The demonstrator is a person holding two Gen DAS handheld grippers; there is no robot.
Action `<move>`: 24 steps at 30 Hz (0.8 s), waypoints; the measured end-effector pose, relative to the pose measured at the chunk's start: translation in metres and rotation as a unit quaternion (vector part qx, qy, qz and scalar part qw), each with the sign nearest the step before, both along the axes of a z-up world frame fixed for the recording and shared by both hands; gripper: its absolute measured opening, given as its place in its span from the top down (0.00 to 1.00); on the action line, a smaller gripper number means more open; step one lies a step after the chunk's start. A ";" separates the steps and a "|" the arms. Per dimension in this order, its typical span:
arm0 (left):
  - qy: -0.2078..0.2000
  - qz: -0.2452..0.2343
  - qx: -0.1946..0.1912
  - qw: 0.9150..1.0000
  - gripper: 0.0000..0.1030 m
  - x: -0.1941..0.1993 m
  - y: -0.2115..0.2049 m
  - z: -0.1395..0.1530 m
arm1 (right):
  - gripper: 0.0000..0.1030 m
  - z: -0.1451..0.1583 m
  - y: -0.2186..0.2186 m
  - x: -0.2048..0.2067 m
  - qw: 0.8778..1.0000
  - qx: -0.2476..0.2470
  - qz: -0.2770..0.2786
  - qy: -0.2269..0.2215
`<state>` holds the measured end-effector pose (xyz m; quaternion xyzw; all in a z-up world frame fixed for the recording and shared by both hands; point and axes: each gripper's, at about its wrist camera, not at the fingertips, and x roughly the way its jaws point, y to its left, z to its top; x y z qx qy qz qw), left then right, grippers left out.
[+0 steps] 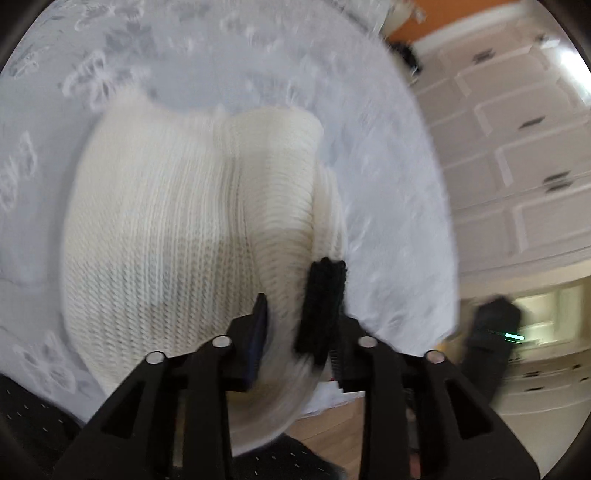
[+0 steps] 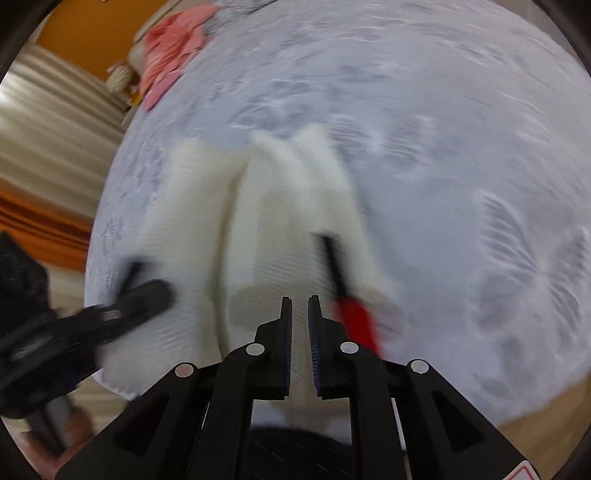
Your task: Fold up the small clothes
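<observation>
Lying across the middle of the pale grey bedspread with white butterfly embroidery [image 1: 388, 184] is the cream ribbed-knit garment [image 1: 166, 229], its near hem hanging over the edge towards both cameras; a raised fold runs lengthwise up its centre in the left wrist view, with flatter knit to the left of it.

Towards the near right corner of that garment the left gripper [image 1: 291, 314] has a fold of the knit between its fingers — the cloth fills the narrow gap, so it is clamped on the fabric; to its right stand cream panelled drawers with dark handles [image 1: 532, 122] beyond the bed's edge.

In the right wrist view, going from the left: a beige pleated curtain [image 2: 48, 133] and an orange wall [image 2: 85, 33]; a pink cloth [image 2: 173, 44] far off at the bedspread's [image 2: 461, 147] upper rim; then the left gripper [image 2: 125, 280] gripping the garment's [image 2: 258, 206] left edge, heavily blurred. Centre bottom, the right gripper [image 2: 300, 306] hovers over the near hem with its fingers a narrow slit apart and nothing between them; just right of it a red clip-like piece with a thin dark stem [image 2: 351, 306] lies against the knit — too smeared to identify.
</observation>
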<state>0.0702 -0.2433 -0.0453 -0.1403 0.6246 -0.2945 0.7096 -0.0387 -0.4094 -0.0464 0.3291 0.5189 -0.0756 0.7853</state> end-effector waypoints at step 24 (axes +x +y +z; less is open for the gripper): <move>-0.021 -0.004 0.069 0.997 0.21 -0.075 0.100 -0.007 | 0.79 -0.013 0.071 0.062 0.994 0.054 0.097 0.019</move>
